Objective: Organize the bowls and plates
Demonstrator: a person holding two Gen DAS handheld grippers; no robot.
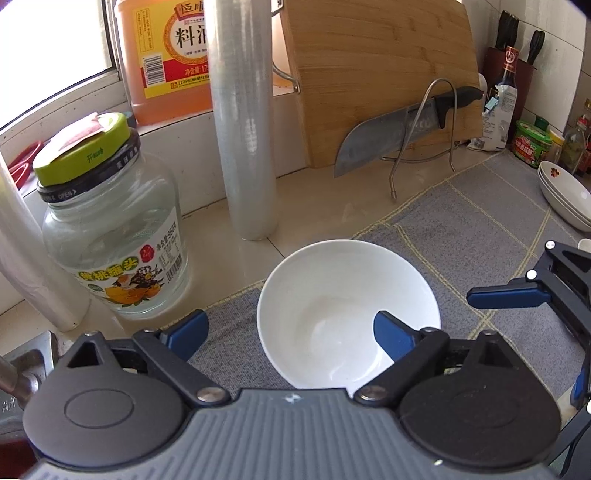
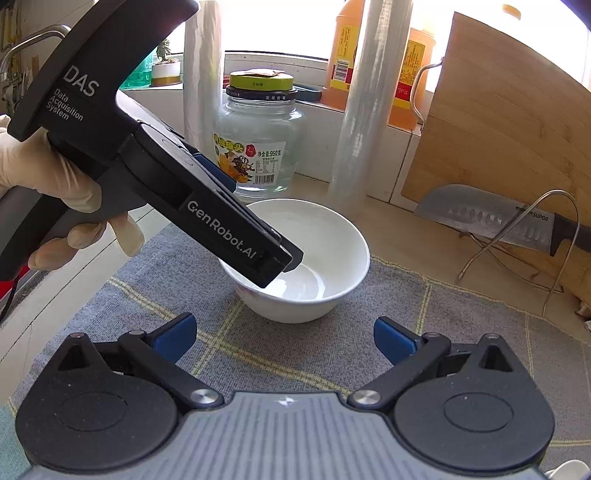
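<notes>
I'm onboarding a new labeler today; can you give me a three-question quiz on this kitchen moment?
1. True or false: the left gripper is open, with one finger inside the white bowl.
2. What does the bowl rest on: (a) bare counter, (b) grey mat, (c) cutting board?
3. Is the right gripper holding anything?

Key: 1 true; 2 b; 3 no, it is open and empty, short of the bowl.

Bright daylight from window [image 2: 280,26], blown out; fisheye bending at edges; sharp focus.
</notes>
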